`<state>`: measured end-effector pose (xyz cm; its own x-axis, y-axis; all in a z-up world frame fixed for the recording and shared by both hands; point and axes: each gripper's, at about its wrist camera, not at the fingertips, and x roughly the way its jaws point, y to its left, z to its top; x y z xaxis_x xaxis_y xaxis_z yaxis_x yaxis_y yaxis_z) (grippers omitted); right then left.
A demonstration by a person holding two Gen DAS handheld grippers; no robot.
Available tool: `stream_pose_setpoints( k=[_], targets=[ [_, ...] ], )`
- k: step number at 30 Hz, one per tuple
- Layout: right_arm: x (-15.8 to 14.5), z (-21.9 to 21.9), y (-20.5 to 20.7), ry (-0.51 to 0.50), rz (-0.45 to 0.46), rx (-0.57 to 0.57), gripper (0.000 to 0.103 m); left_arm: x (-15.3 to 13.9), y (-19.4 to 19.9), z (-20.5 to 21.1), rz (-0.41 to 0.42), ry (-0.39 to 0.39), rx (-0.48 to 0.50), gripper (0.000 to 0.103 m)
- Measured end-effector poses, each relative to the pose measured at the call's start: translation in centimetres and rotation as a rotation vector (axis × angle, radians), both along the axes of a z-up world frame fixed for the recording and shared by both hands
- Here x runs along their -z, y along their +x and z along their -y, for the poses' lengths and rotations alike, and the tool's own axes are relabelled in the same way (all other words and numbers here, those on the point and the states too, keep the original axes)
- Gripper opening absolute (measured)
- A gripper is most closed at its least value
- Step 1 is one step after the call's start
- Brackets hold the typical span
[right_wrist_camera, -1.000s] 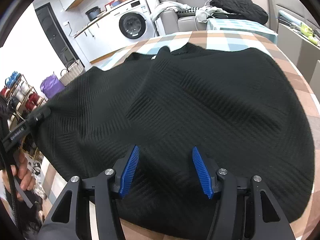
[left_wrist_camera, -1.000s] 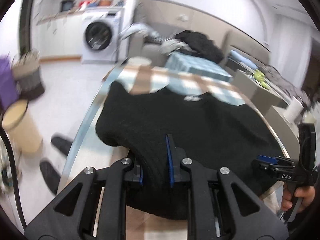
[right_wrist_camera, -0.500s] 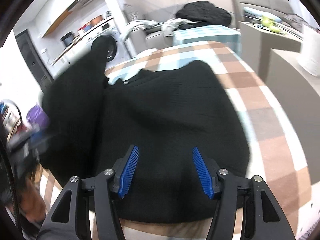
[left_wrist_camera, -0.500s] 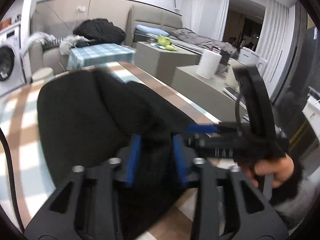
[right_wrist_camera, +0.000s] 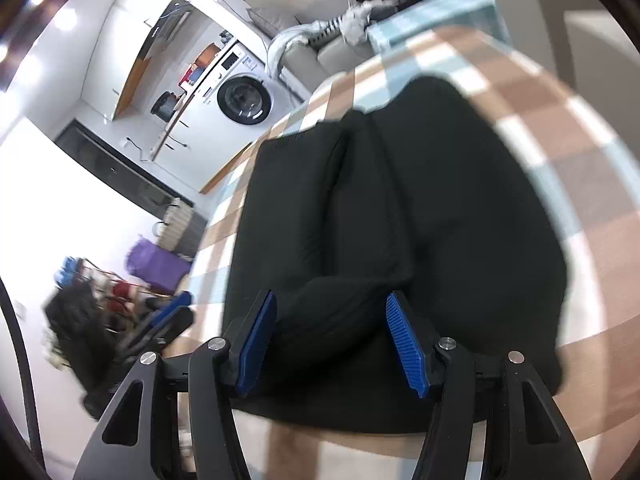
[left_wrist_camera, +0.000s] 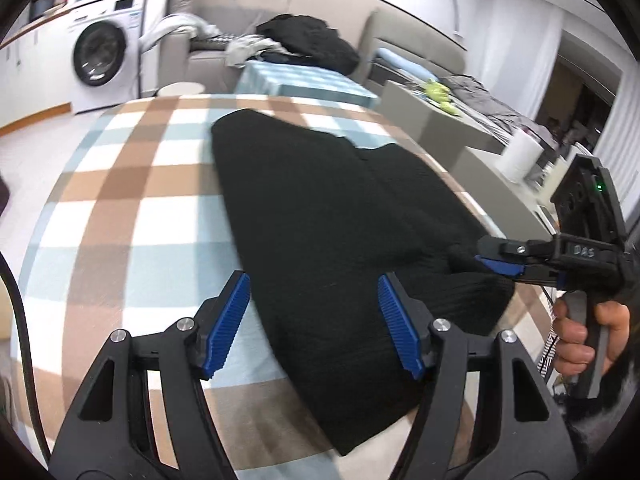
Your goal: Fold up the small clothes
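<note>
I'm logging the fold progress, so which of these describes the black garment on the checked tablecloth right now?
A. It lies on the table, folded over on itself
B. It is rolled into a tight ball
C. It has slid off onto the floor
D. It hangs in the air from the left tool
A: the black garment lies on the checked tablecloth with one layer lapped over another, and neither tool pinches it.
</note>
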<state>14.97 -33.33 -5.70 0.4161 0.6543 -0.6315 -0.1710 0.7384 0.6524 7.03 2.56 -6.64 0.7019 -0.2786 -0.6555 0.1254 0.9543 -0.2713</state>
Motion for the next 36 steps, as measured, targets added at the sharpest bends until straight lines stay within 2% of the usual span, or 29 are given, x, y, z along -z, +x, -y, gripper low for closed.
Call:
stream_pose_setpoints(
  k=[3,4,8,9,10,11,12,13,17,18,20,22,26,27,30,31,33,36],
  targets=[
    [-0.2,-1.1,0.2,0.013,-0.031,0.0,0.065,0.4,0.1,-0.3,-0.006,0.0,-0.015,0.064],
    [-0.2,-1.4,0.3,-0.001,-0.038,0.0,0.068,0.6,0.2,-0.4,-0.009,0.002,-0.014,0.064],
    [0.0,-3.1,0.4,-0.102,-0.054,-0.012,0.068,1.2,0.4,0.3,-0.018,0.012,-0.01,0.064],
    [0.1,-3.4,0.4,-0.146,-0.057,-0.007,0.06,1.2,0.4,0.5,-0.024,0.016,-0.008,0.064],
    [0.2,-3.4,0.4,-0.181,-0.058,0.007,0.037,1.4,0.3,0.5,-0.028,0.015,-0.005,0.064],
    [0.5,-3.2,0.3,-0.202,-0.062,0.017,0.025,1.4,0.3,0.5,-0.028,0.011,-0.003,0.064],
    [0.8,-2.8,0.2,-0.187,-0.072,0.022,0.008,1.5,0.3,0.5,-0.029,0.009,-0.005,0.064],
    [0.7,-2.4,0.1,-0.151,-0.068,0.025,0.008,1.5,0.3,0.5,-0.03,0.008,-0.005,0.064],
    [-3.0,-0.2,-2.6,0.101,0.093,0.014,0.007,1.0,0.0,0.8,-0.019,-0.004,0.009,0.064],
    [-3.5,0.3,-3.1,0.099,0.097,0.026,0.007,0.9,0.0,1.0,-0.019,-0.005,0.021,0.064],
    [-2.9,1.2,-3.5,0.088,0.039,0.051,0.007,1.0,0.1,1.7,-0.024,-0.001,0.044,0.064],
    [-0.8,1.6,-3.5,-0.028,-0.023,0.087,0.007,1.6,0.5,2.7,-0.038,0.003,0.07,0.064],
    [2.1,1.2,-3.1,-0.157,-0.115,0.088,0.012,3.0,0.8,4.8,-0.076,0.031,0.133,0.064],
    [2.1,1.1,-3.1,-0.173,-0.109,0.079,0.014,3.5,0.8,5.4,-0.082,0.063,0.139,0.064],
    [0.7,1.3,-3.7,-0.225,-0.037,0.086,0.038,4.3,0.4,6.6,-0.091,0.139,0.165,0.067],
    [0.0,1.5,-3.9,-0.229,0.008,0.096,0.039,4.4,0.1,6.9,-0.088,0.154,0.182,0.07],
    [-1.0,1.7,-3.8,-0.222,0.055,0.102,0.041,4.6,-0.1,7.0,-0.095,0.164,0.199,0.071],
    [-1.6,0.9,-2.5,-0.182,0.096,0.043,0.043,4.6,-0.2,6.3,-0.108,0.126,0.196,0.071]
  ],
)
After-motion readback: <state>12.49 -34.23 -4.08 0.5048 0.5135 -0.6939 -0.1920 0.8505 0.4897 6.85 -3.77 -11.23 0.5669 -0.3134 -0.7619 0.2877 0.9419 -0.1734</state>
